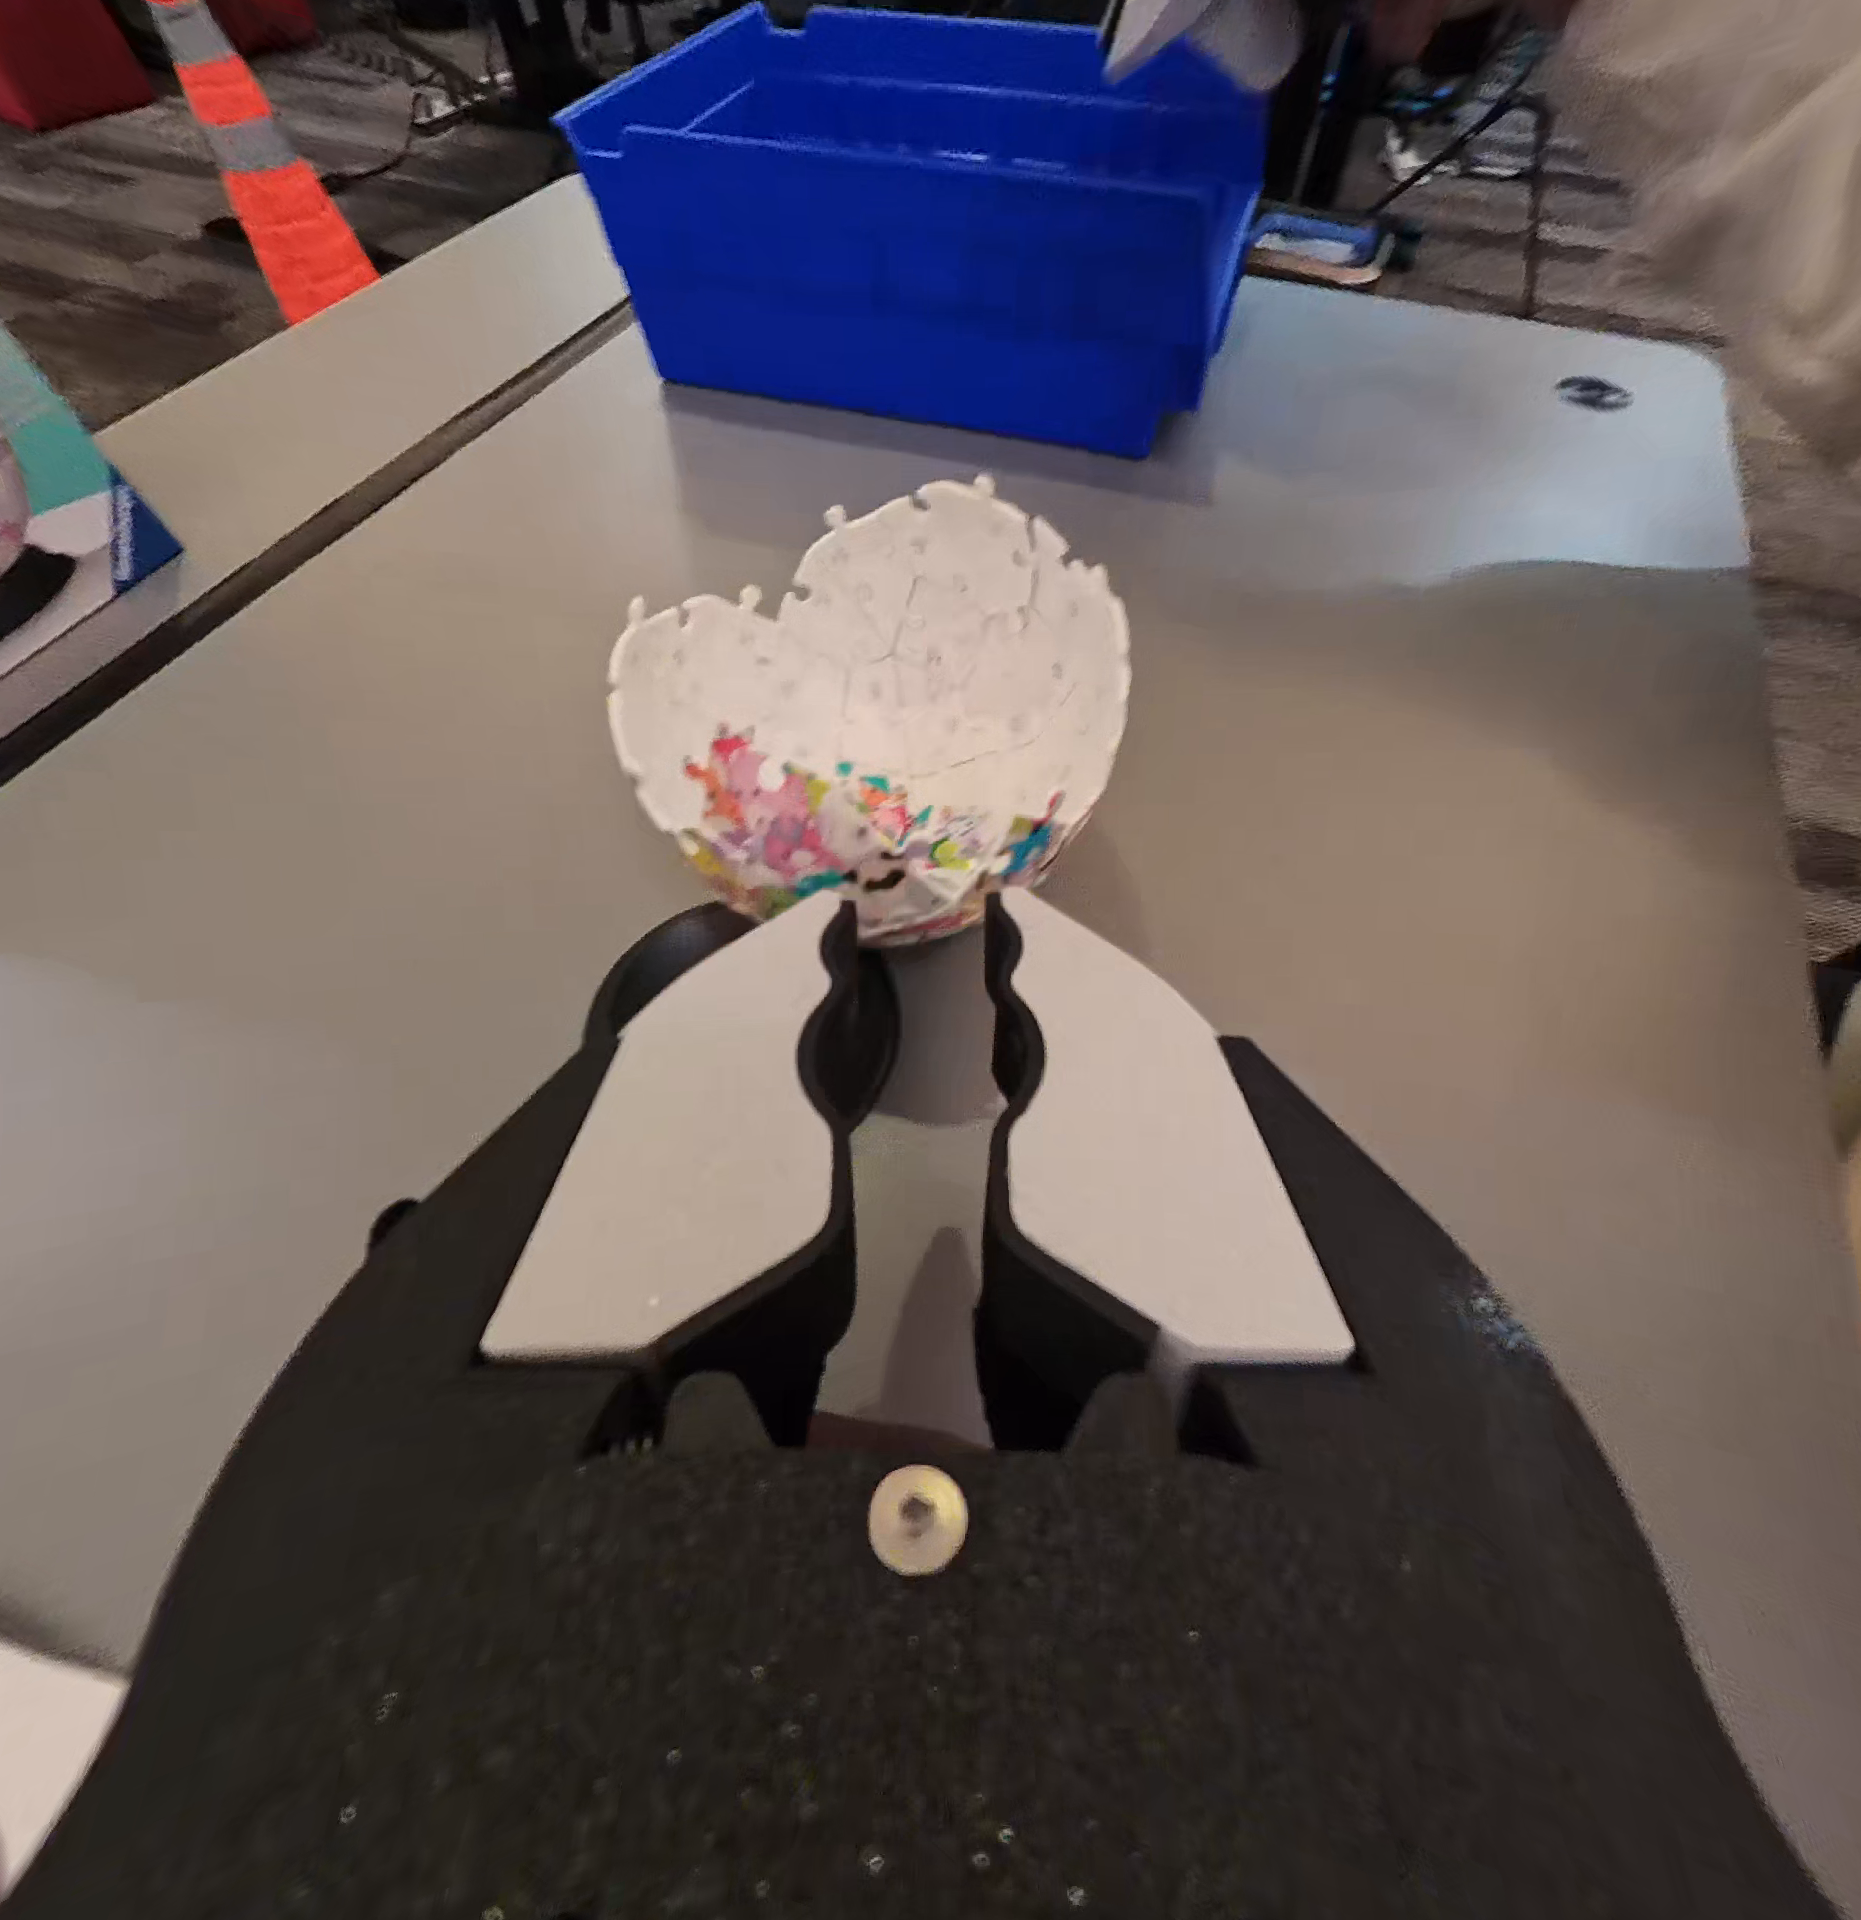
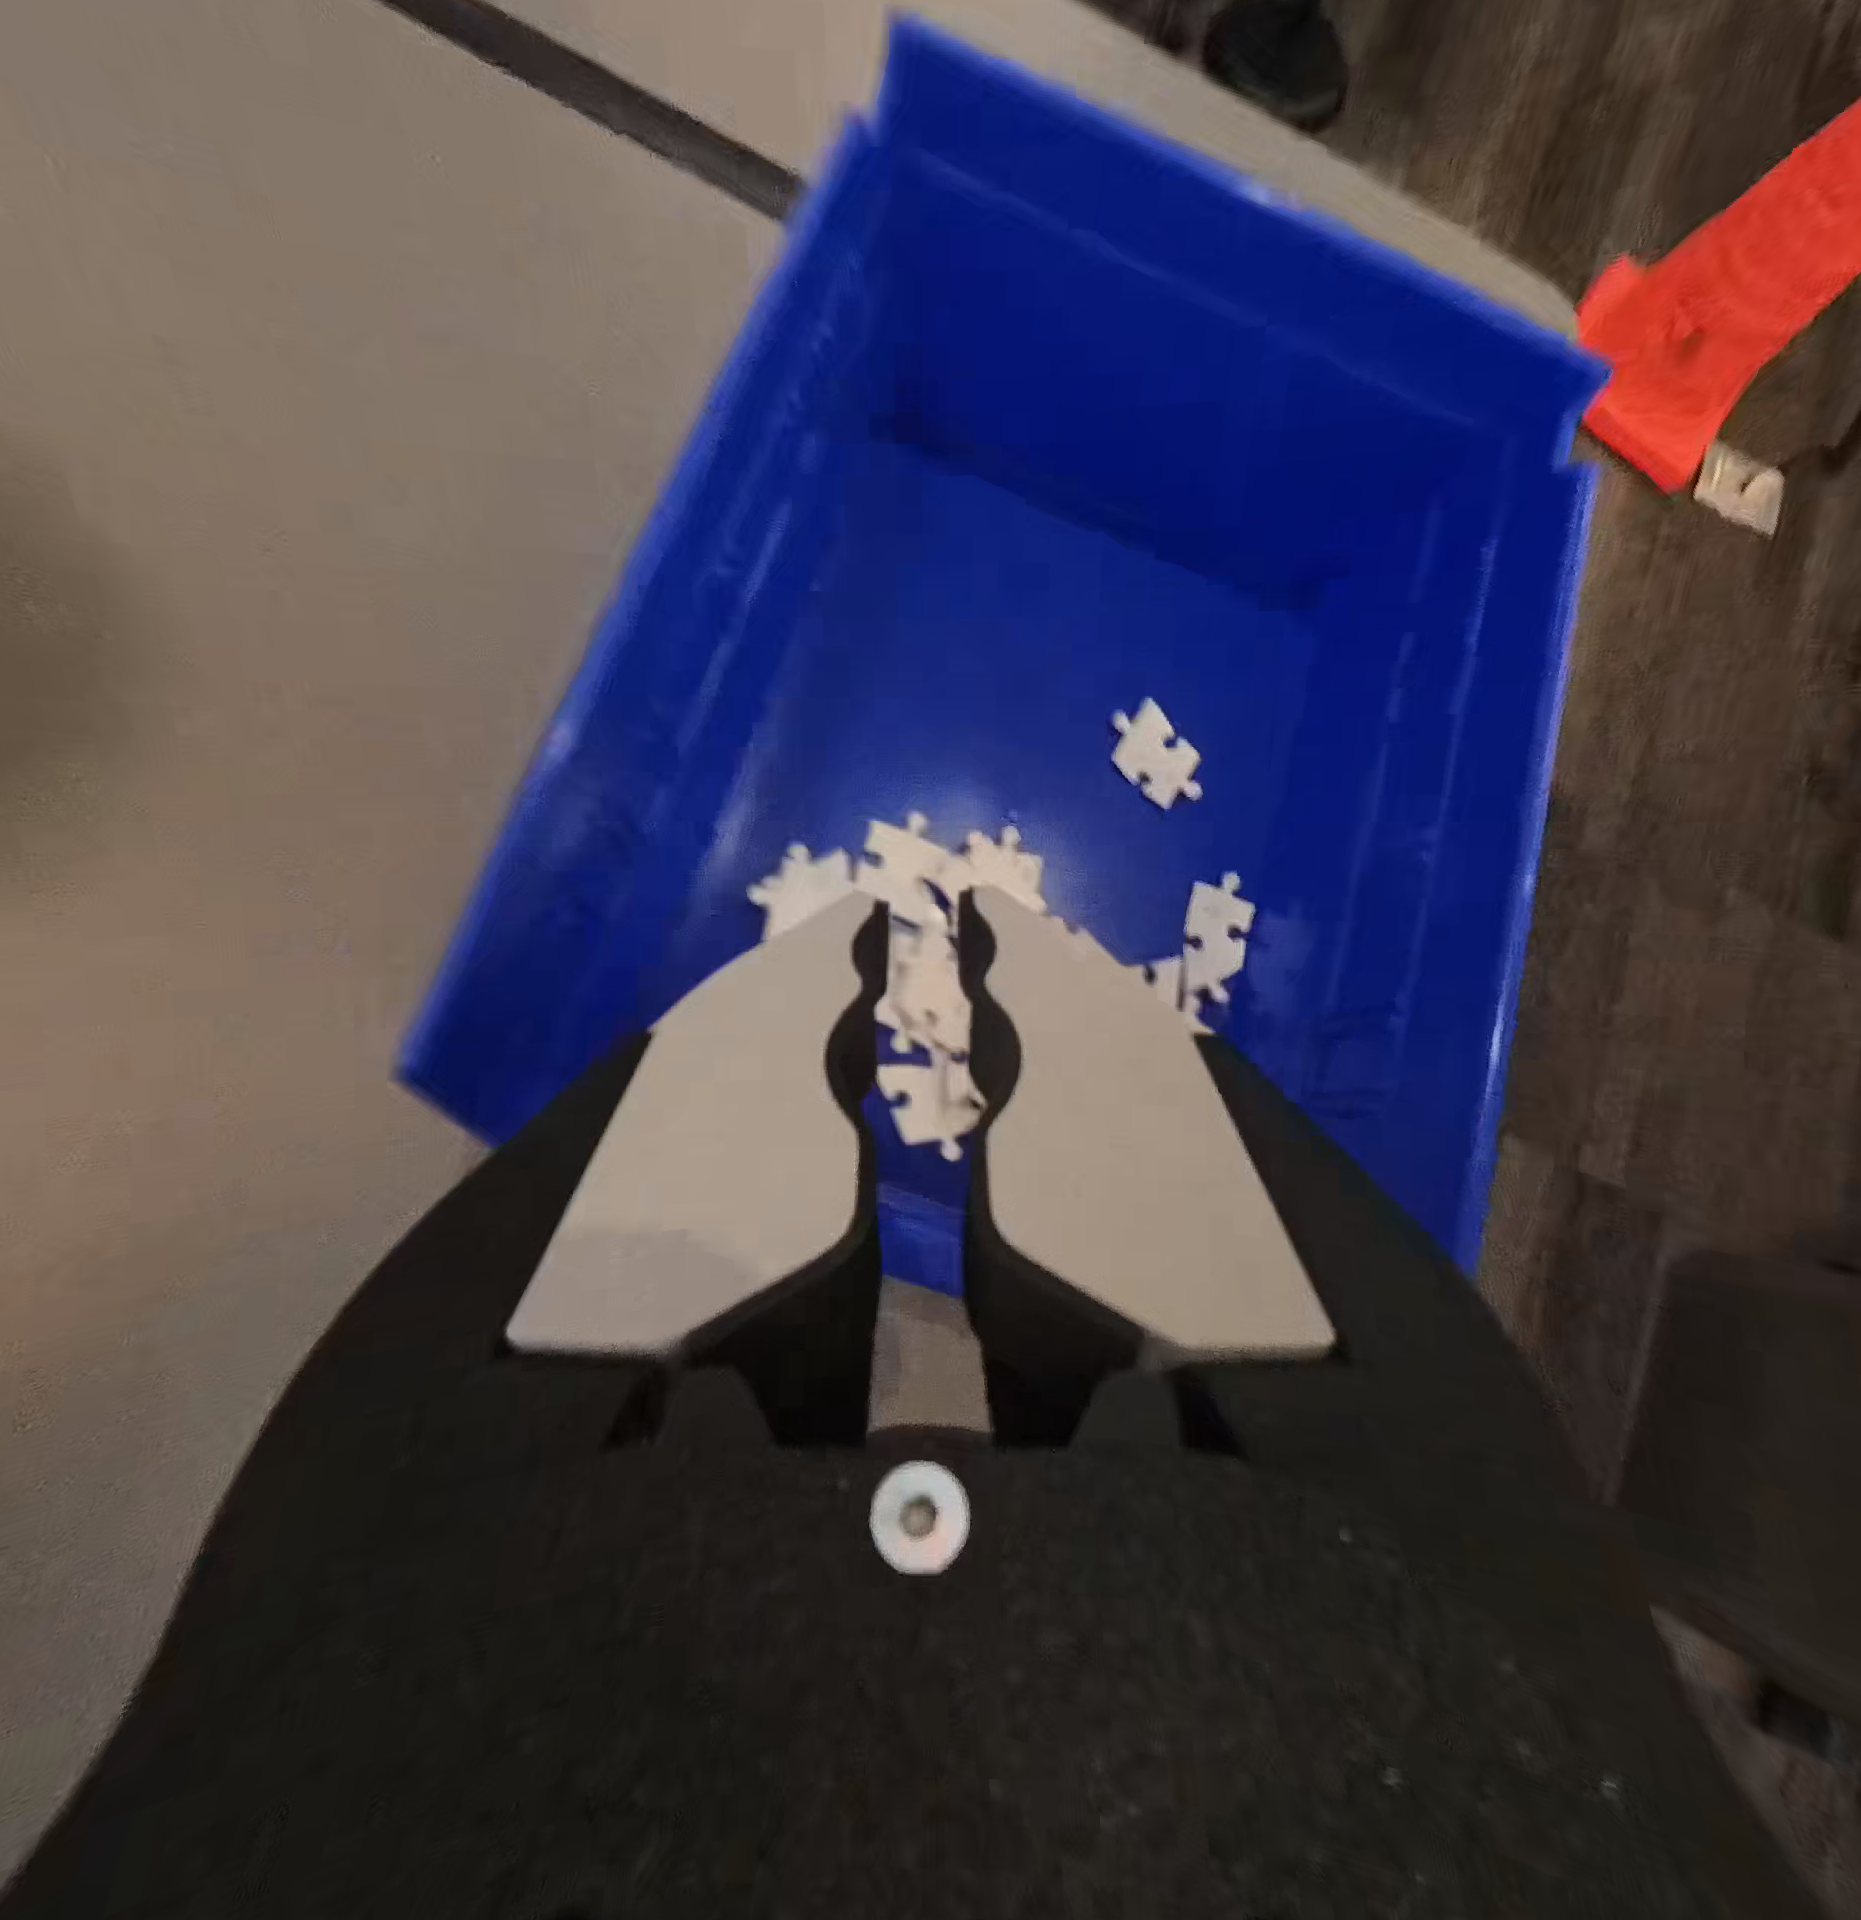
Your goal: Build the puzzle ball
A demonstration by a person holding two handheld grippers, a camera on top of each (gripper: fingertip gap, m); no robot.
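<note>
A half-built puzzle ball (image 1: 874,717), a white shell with a colourful outside at its bottom, stands tilted on the grey table (image 1: 1373,790). My left gripper (image 1: 923,920) has its jaws narrowed onto the shell's lower edge, one tip on each side of it. My right gripper (image 2: 923,914) hovers over the blue bin (image 2: 1165,499) with its jaws a narrow gap apart. Several loose white puzzle pieces (image 2: 1157,750) lie on the bin floor. Some show through the gap, and I cannot tell if one is pinched. The right gripper also shows above the bin in the left wrist view (image 1: 1175,42).
The blue bin (image 1: 926,260) stands at the table's far edge behind the ball. A black round stand (image 1: 656,961) sits just left of my left fingers. A puzzle box (image 1: 43,468) lies on the left table. An orange cone (image 1: 271,177) stands on the floor. A person's sleeve (image 1: 1778,260) is at the right. Tip to tip, the grippers are about 40 cm apart.
</note>
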